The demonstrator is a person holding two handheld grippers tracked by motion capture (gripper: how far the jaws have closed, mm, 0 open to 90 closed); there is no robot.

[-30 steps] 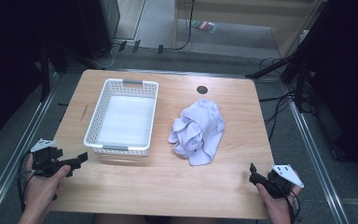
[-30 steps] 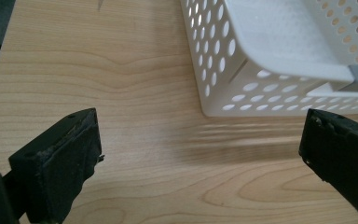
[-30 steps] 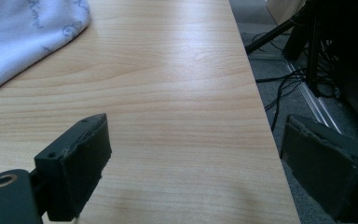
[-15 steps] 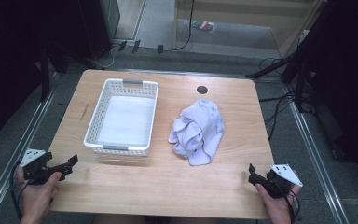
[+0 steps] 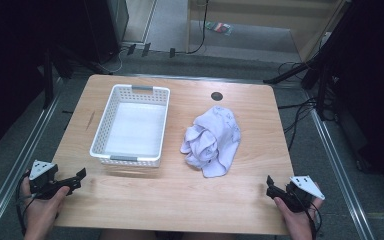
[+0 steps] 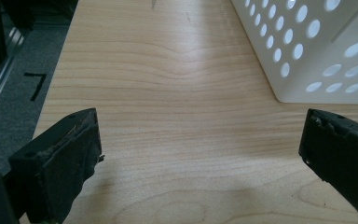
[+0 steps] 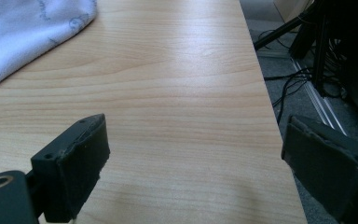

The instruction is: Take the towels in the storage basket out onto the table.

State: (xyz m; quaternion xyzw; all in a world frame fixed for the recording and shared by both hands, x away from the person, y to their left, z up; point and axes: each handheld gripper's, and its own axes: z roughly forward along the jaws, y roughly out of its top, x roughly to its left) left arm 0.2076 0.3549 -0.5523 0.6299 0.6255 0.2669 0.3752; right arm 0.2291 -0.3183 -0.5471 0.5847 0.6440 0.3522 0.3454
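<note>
At the table's near left corner the left gripper hovered with fingers spread and empty, the white basket stood beyond it, the crumpled pale cloth lay just right of the basket, and the right gripper hovered wide apart near the right corner.

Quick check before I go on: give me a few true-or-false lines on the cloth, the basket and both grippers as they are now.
1. The crumpled cloth lies inside the white basket. False: it lies on the table, to the basket's right.
2. The basket is empty. True.
3. The left gripper is shut on the cloth. False: its jaws stand open over bare wood.
4. The right gripper is open, holding nothing. True.
</note>
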